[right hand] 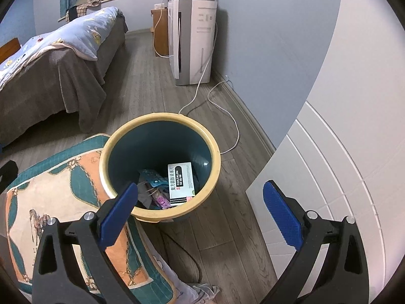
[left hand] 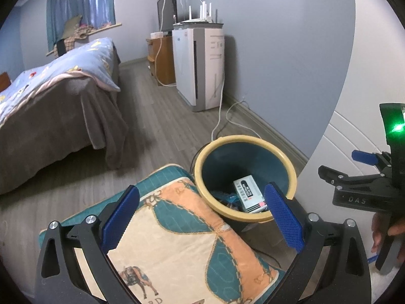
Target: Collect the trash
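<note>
Left wrist view: left gripper (left hand: 202,215) held above a patterned cushion (left hand: 177,240), angled down and forward, blue pads (left hand: 121,217) spread wide, nothing between them. Its right pad overlaps the near rim of the trash bin (left hand: 291,174), yellow rim, teal inside. The bin stands on the wood floor (left hand: 157,126), just beside the cushion. Inside the bin: a white medicine box (left hand: 249,196) lying flat on other scraps. At the right edge, the right gripper (left hand: 364,174) shows side-on, level, pointing left, gripped by a hand (left hand: 387,230) below it; green light lit on its body. Jaw opening hard to read from this side angle.

Right wrist view: right gripper (right hand: 200,202) tilted down over the floor, near the bin (right hand: 106,157), fingers wide apart and empty. Left pad (right hand: 119,207) overlaps the bin's near rim and the cushion (right hand: 50,202); right pad is over a white panel (right hand: 329,177). The box (right hand: 181,182) reads "COLTALIN", lying face up beside crumpled wrappers (right hand: 154,190). Bed (right hand: 50,76) and a white appliance (right hand: 195,38) stand well apart behind.
</note>
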Action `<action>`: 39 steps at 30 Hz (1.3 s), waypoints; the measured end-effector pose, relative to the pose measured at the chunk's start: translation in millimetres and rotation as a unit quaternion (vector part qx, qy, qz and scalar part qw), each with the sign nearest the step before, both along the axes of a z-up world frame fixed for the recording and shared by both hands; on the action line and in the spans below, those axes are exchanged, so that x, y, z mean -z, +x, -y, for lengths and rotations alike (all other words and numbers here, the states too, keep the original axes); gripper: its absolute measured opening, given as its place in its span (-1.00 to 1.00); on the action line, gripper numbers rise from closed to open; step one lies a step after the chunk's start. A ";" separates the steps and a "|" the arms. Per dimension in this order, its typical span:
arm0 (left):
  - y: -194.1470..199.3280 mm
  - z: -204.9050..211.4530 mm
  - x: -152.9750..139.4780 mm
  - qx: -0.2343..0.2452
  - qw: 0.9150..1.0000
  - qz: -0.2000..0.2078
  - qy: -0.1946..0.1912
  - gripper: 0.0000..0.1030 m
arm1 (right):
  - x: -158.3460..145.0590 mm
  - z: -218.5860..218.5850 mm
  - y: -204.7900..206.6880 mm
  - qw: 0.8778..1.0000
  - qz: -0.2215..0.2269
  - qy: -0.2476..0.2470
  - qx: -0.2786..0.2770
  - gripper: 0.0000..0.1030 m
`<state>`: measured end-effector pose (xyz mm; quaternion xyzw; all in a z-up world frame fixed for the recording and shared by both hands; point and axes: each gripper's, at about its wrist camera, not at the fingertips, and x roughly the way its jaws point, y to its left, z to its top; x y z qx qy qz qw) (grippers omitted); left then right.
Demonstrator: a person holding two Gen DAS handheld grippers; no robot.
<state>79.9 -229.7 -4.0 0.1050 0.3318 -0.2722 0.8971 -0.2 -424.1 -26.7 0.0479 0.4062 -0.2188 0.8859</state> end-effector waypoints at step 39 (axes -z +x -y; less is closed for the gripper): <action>-3.6 1.9 0.6 0.014 1.000 0.007 0.010 0.90 | -0.3 -5.9 3.6 1.000 -0.008 -0.019 -0.010 0.89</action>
